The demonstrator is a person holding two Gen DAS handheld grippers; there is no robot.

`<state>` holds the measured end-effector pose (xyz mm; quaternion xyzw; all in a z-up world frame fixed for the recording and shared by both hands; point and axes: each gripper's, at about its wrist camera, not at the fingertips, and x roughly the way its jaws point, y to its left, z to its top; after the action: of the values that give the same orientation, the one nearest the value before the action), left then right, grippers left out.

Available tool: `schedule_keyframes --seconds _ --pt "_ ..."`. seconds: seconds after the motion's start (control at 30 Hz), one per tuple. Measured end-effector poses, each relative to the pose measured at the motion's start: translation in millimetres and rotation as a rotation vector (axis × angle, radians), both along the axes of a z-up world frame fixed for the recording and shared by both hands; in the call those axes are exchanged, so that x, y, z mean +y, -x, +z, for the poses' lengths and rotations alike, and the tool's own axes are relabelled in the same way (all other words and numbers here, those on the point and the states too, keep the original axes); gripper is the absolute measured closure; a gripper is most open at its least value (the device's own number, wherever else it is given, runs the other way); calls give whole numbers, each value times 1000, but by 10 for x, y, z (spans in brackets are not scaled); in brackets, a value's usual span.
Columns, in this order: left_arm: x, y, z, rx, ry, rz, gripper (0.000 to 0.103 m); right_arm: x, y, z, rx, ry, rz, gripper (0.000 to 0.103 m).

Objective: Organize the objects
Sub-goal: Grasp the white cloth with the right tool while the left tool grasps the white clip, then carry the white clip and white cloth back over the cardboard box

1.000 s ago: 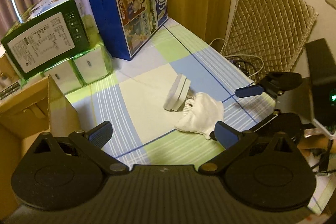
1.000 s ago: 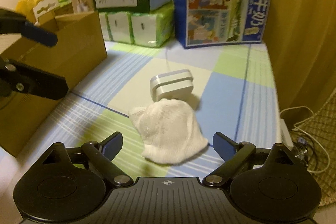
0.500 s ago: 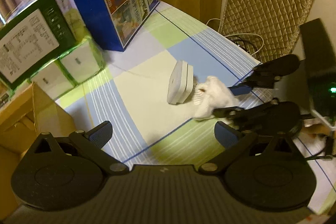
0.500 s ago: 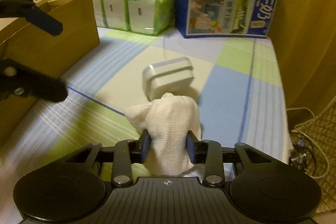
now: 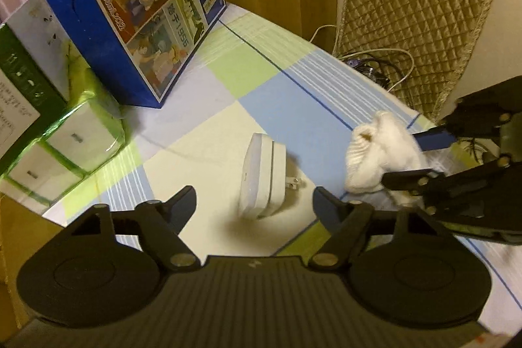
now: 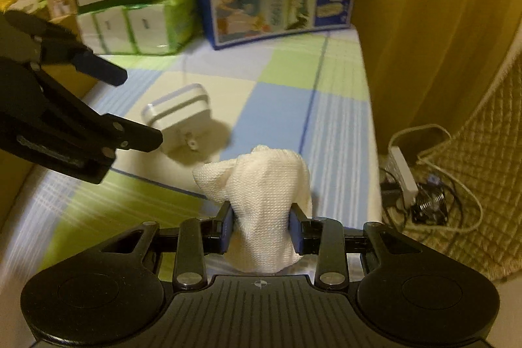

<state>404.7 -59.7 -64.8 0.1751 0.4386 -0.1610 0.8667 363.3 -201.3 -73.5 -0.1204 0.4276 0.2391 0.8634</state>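
We are gripping the white cloth (image 6: 261, 211) in our right gripper (image 6: 261, 229); our left gripper (image 5: 254, 201) is hanging released near the white adapter (image 5: 261, 175).

The green box (image 5: 19, 80) is cut off by the left edge of the left wrist view, its label print too blurred to read. In the right wrist view, the lower part of the white cloth (image 6: 264, 211) is hidden behind the right gripper (image 6: 261, 232).

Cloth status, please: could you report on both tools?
Right tool shut on cloth, lifted. Left tool open, over charger. Nothing in the way.
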Motion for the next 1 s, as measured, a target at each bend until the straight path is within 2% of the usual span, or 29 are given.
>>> schedule_keyframes --seconds 0.2,0.33,0.5,0.7,0.87,1.0 --pt "-36 -151 -160 19 28 10 41 -46 -84 8 13 6 -43 71" --pt "-76 -203 -207 8 32 6 58 -72 -114 21 20 0 -66 71" --pt "-113 -238 -280 31 21 3 70 -87 -87 24 26 -13 -80 71" --pt "-117 -68 -226 55 -14 -2 74 -101 16 54 42 -38 -98 71" --pt "-69 215 -105 86 2 7 74 -100 235 146 44 -47 -90 71" --pt "-8 468 32 98 46 37 74 -141 499 257 52 -59 -99 71"
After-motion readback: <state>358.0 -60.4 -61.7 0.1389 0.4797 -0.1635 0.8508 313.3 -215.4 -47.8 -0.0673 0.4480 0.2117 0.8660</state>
